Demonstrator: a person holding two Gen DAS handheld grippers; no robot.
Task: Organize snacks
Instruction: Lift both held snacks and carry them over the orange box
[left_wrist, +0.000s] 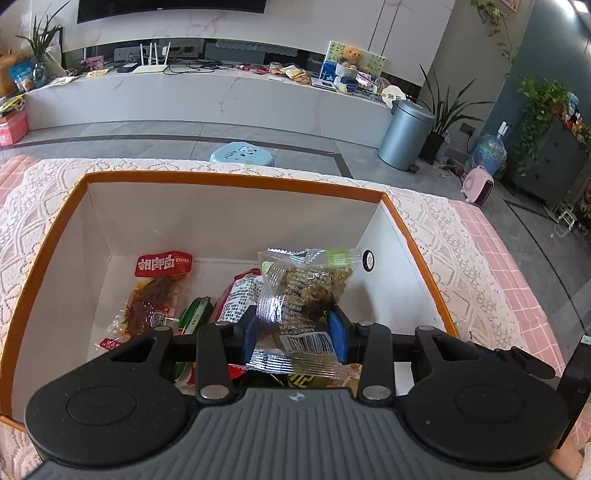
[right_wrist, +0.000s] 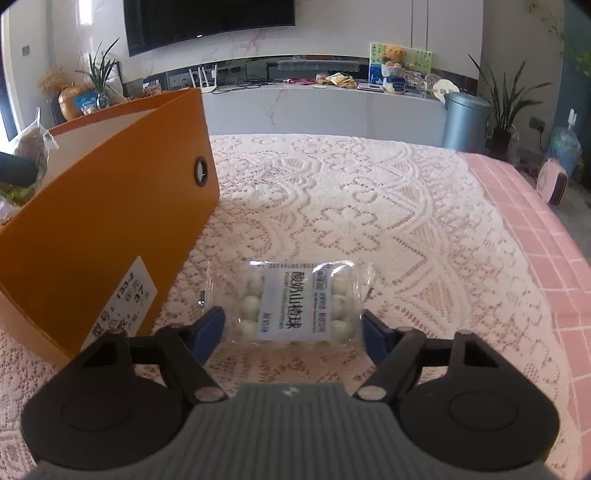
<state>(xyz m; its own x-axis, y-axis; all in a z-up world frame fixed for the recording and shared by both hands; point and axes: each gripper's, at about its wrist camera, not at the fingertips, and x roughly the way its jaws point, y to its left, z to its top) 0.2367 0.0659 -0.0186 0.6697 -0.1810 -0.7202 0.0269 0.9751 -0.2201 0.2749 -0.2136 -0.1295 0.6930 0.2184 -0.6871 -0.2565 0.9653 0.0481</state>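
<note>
Crinkly clear snack packet (left_wrist: 303, 295) pinched above orange cardboard box (left_wrist: 229, 179).

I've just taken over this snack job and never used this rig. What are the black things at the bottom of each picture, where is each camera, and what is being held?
The black shapes are two hand-held grippers, one in each of a person's hands; no robot arm is involved. Each picture comes from a fisheye camera on one gripper, looking forward along its blue-padded fingers.

In the left wrist view, the left gripper is shut on a clear snack packet, held over an open orange box that already contains other snacks.

In the right wrist view, the right gripper straddles a packet of white balls lying flat on the lace tablecloth, beside the box's outer wall. Its pads sit either side of the packet and do not seem to press it yet.
</note>
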